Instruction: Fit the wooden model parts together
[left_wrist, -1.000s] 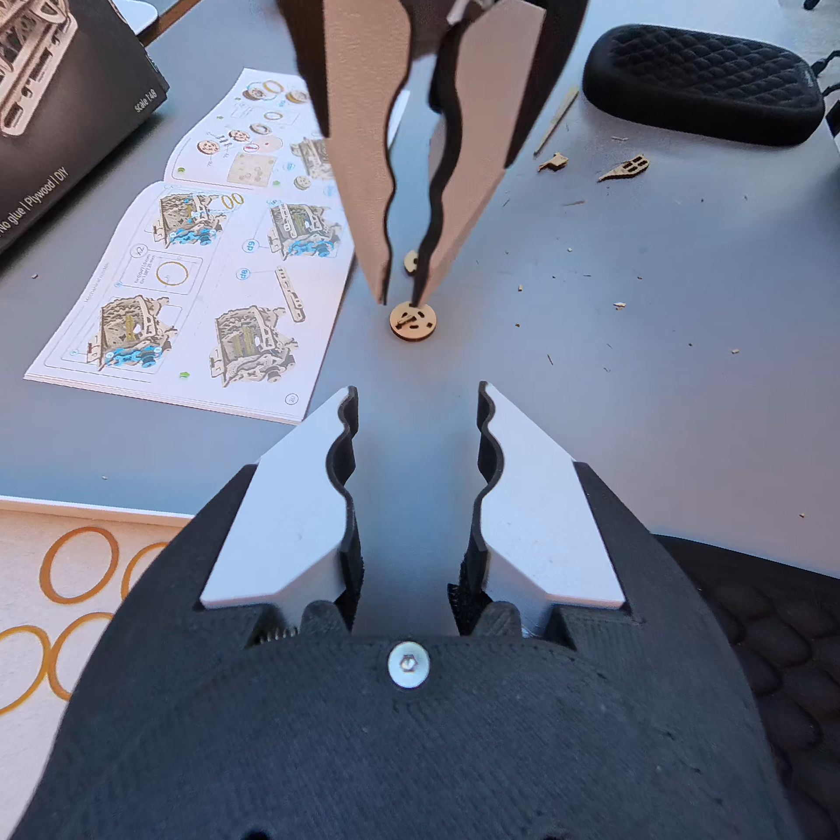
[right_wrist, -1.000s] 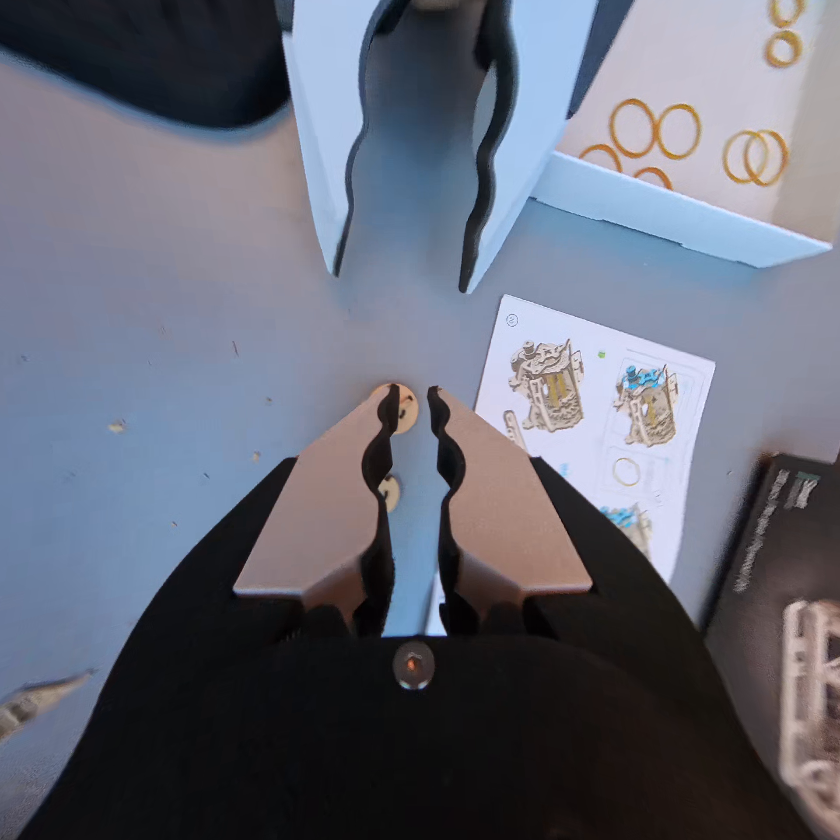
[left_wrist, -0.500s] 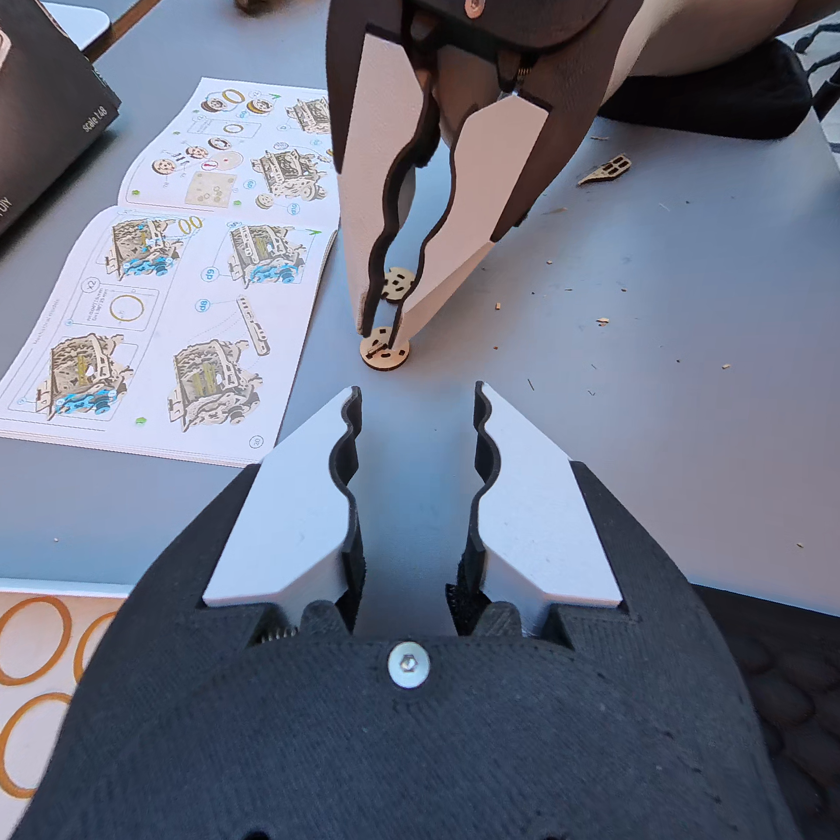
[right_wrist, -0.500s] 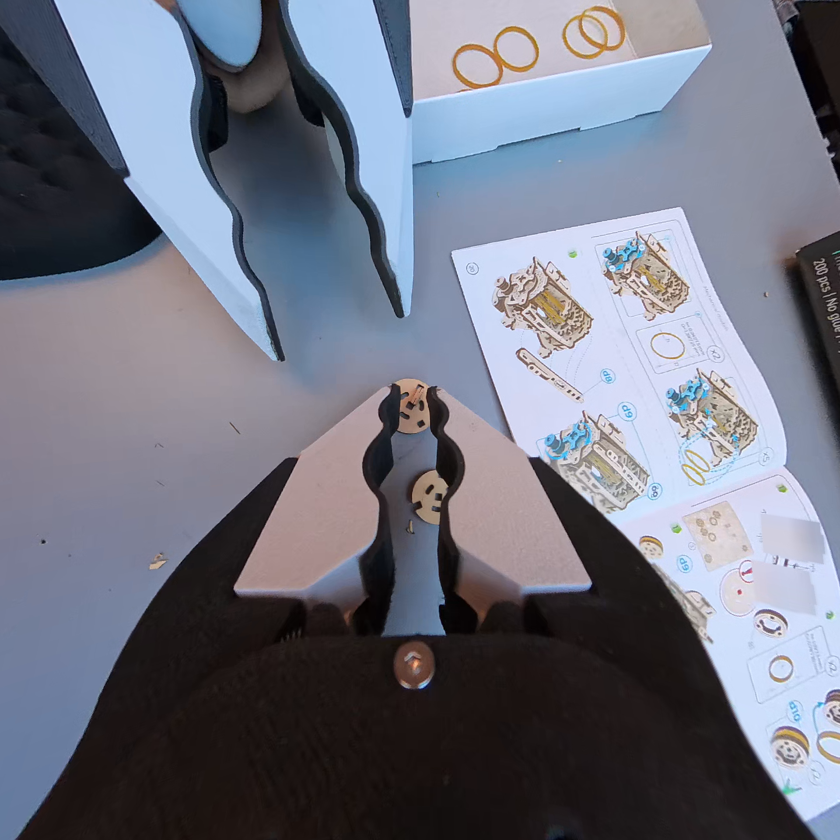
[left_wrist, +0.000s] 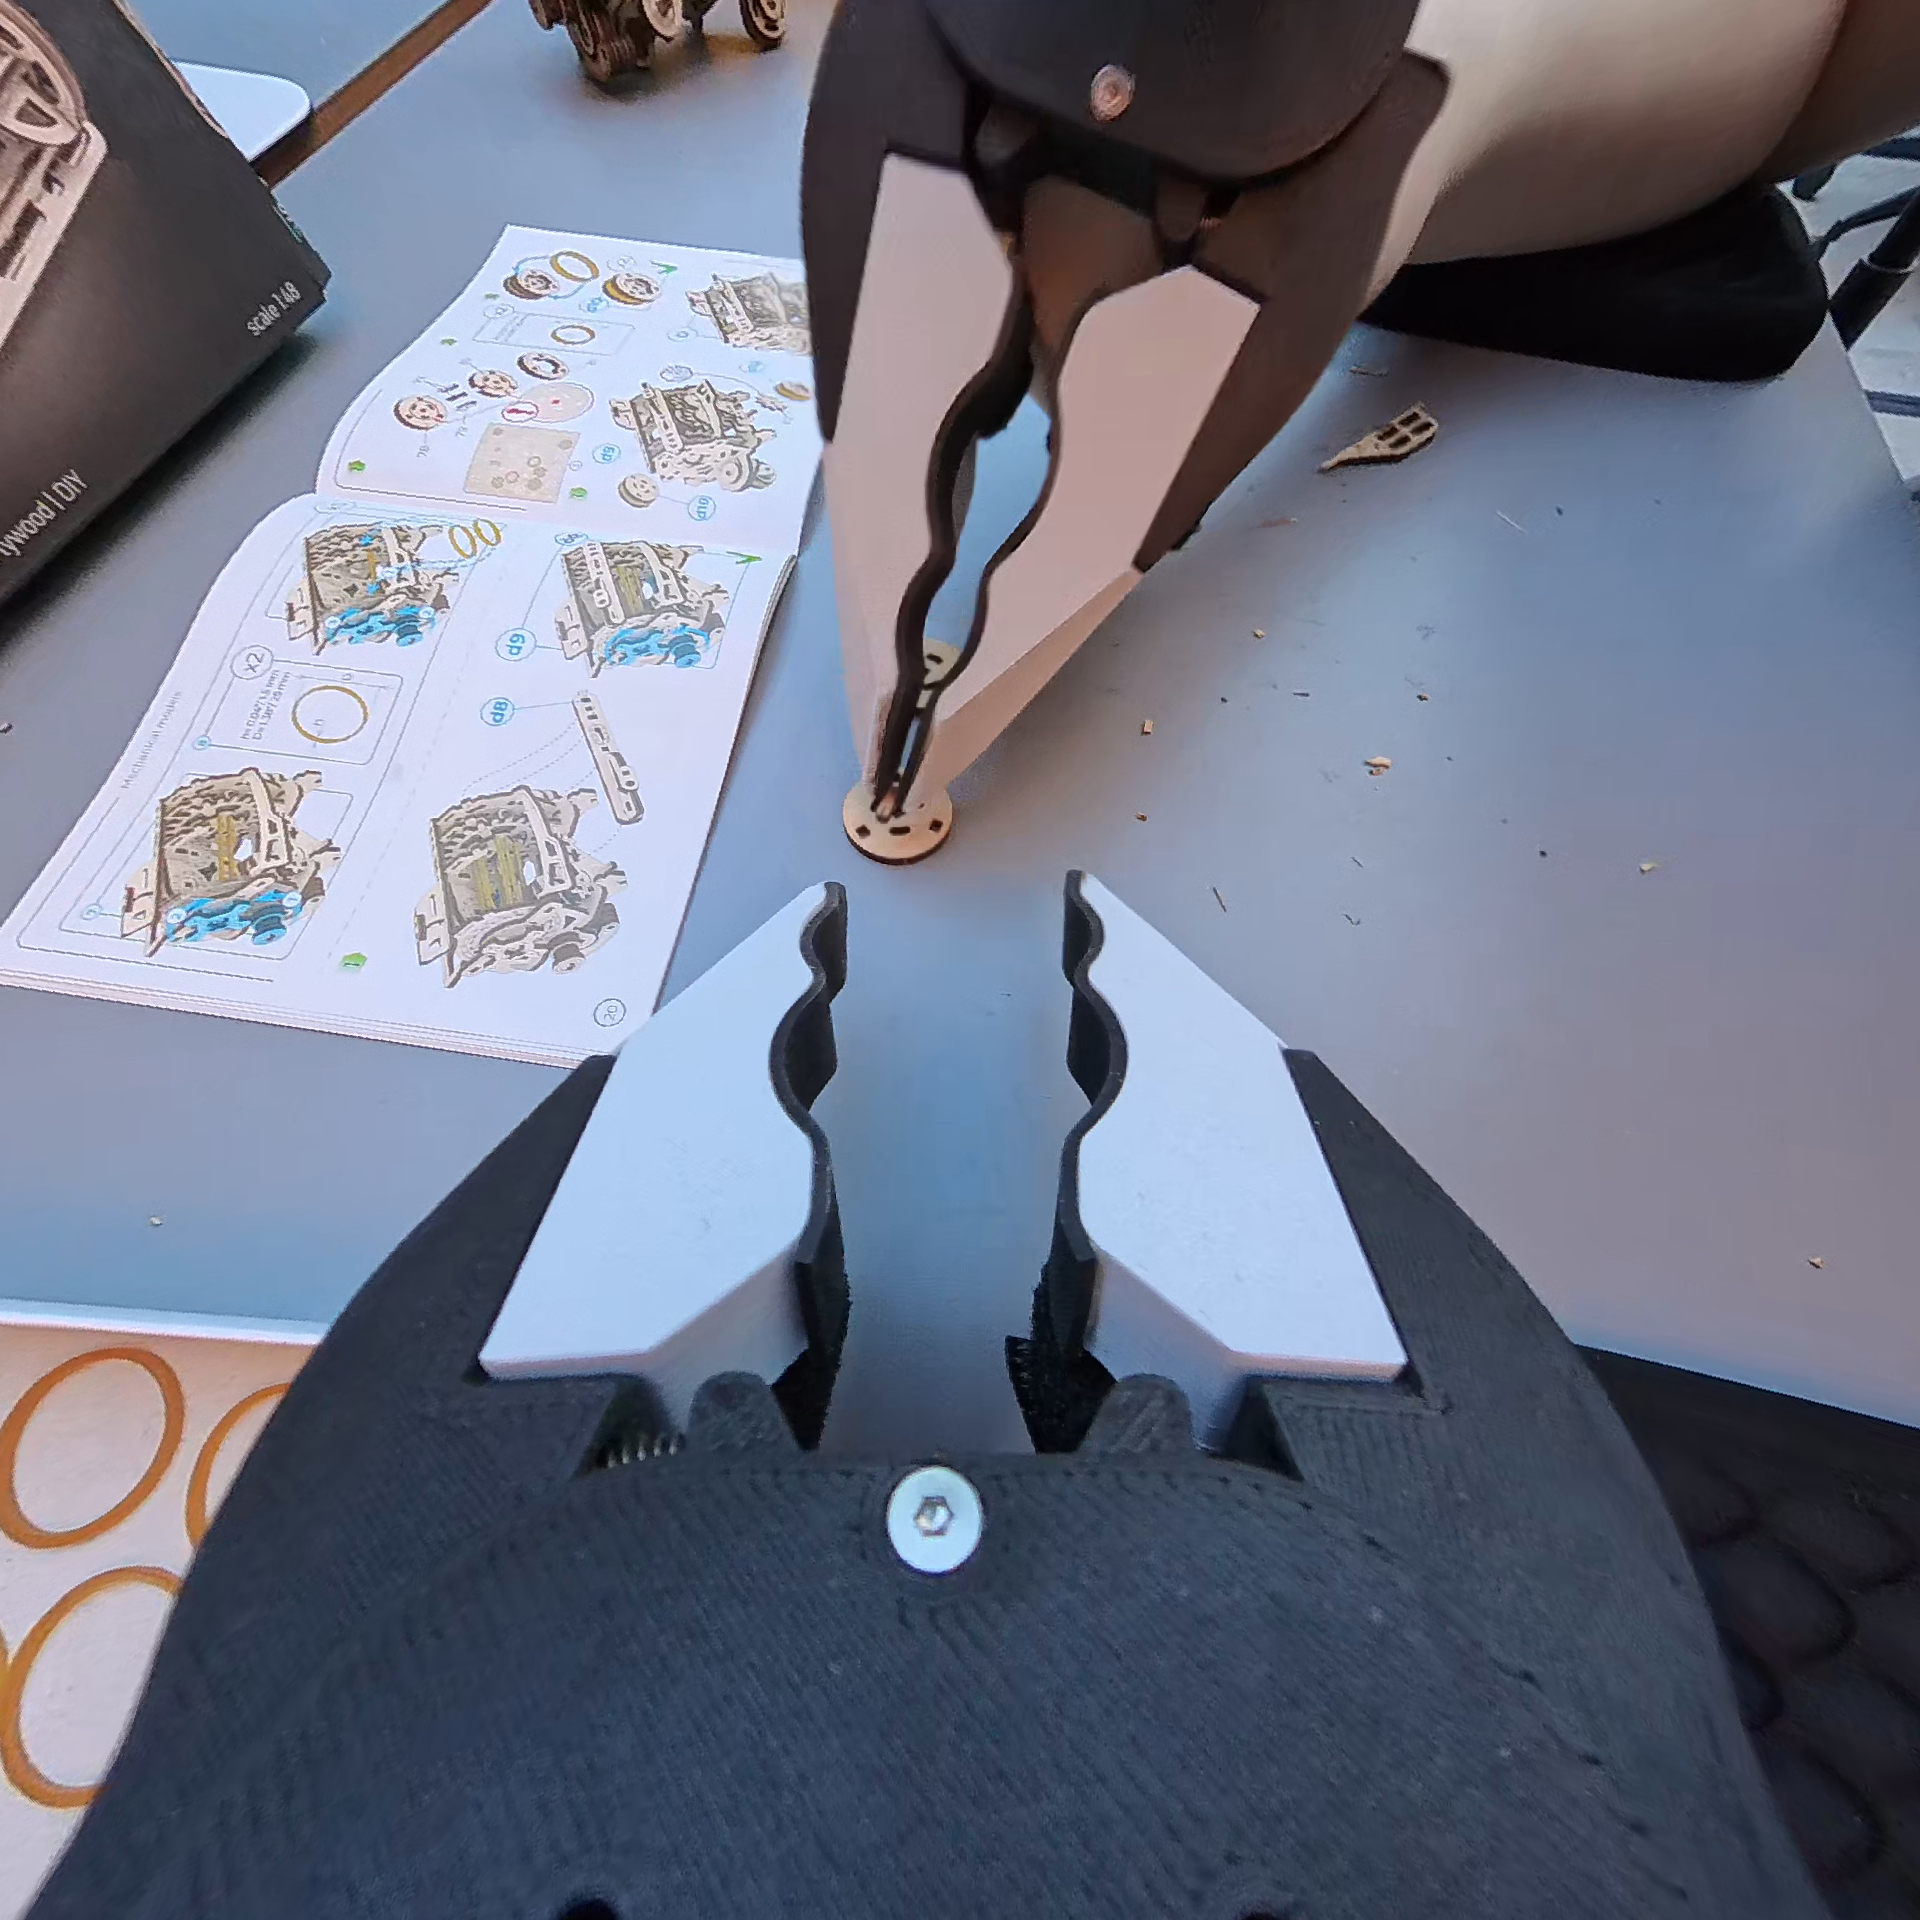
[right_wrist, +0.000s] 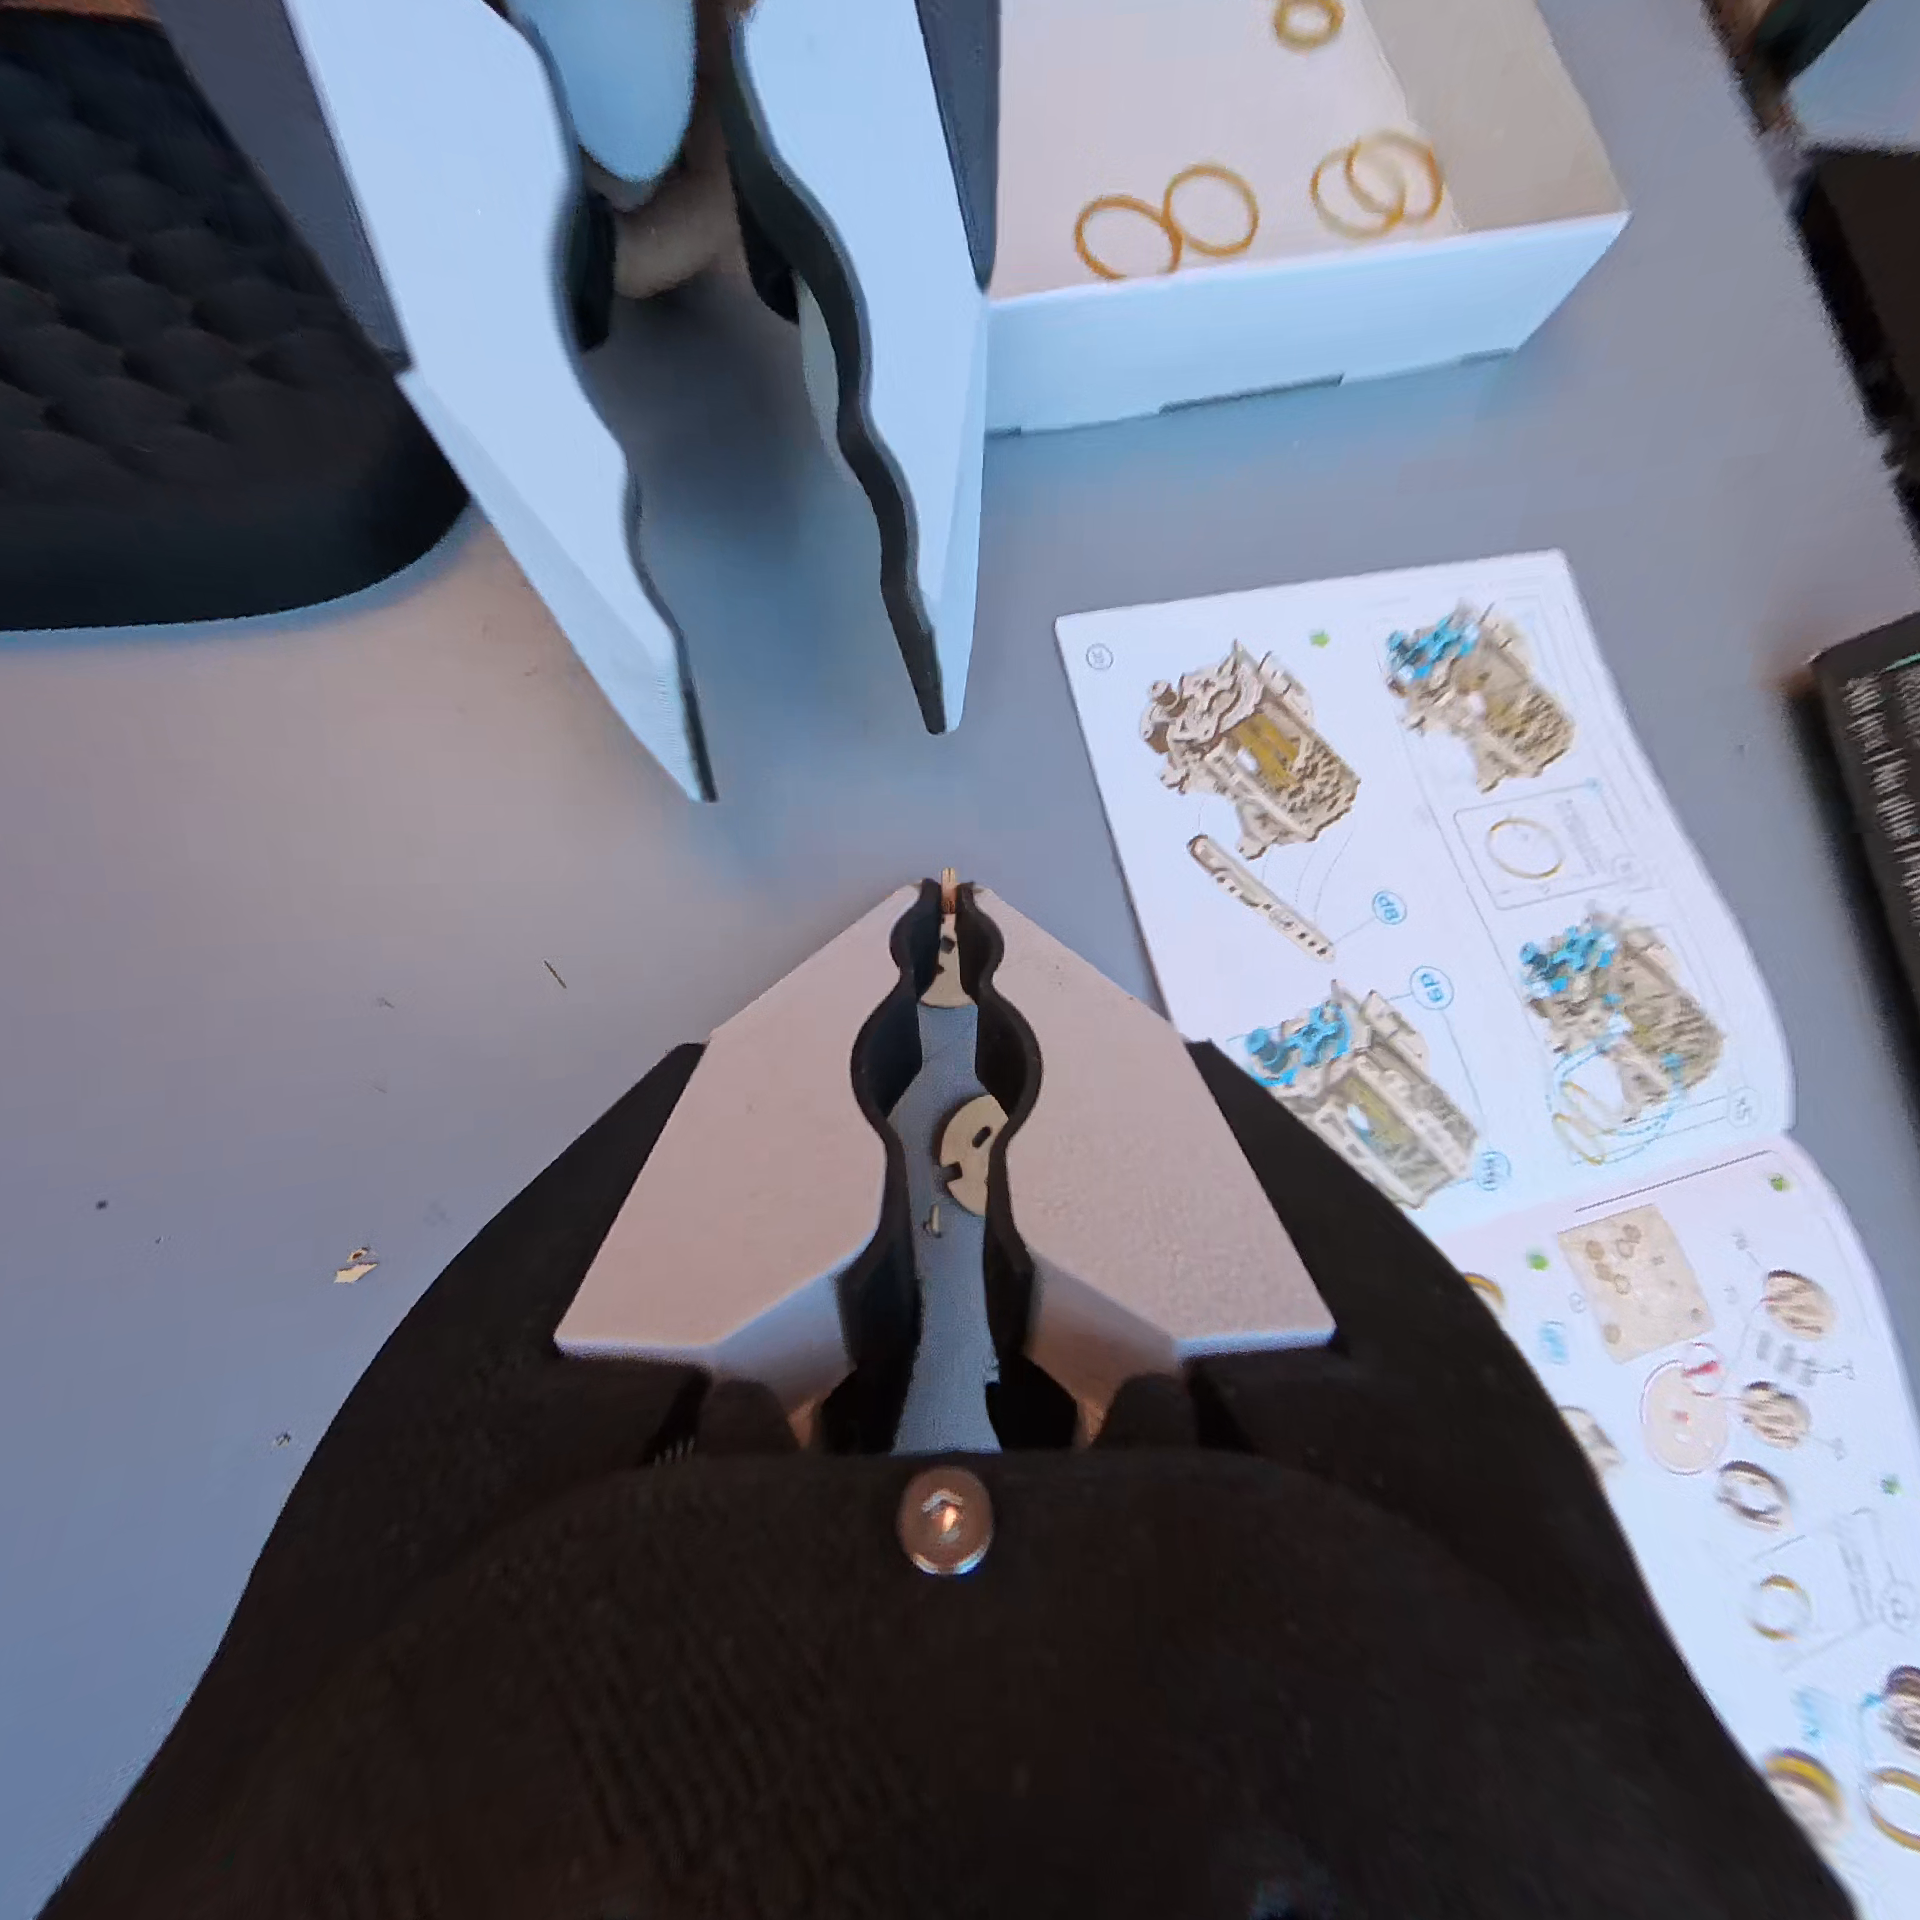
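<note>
Two small round wooden discs lie on the grey table. My right gripper (right_wrist: 945, 896) is shut, its tips pinching the nearer disc (right_wrist: 943, 982) at the table surface. From the left wrist view the right gripper (left_wrist: 896, 795) stands steeply on that disc (left_wrist: 904, 831). The second disc (right_wrist: 971, 1148) lies free under the right fingers and shows behind them in the left wrist view (left_wrist: 940, 660). My left gripper (left_wrist: 951, 894) is open and empty, a short way in front of the pinched disc. It also shows in the right wrist view (right_wrist: 821, 753).
An open instruction booklet (left_wrist: 416, 644) lies left of the discs. A white box (right_wrist: 1299, 343) holds rubber bands. A black product box (left_wrist: 104, 312), a black quilted pad (right_wrist: 156, 364), a wooden scrap (left_wrist: 1387, 436) and wood crumbs are also on the table. A person's arm (left_wrist: 1610, 125) is behind. Only a small space, under 4 cm, lies between the two pairs of fingers.
My right gripper has come down over the nearer disc and closed its fingers onto it. My left gripper has stayed open, facing it from close by.
</note>
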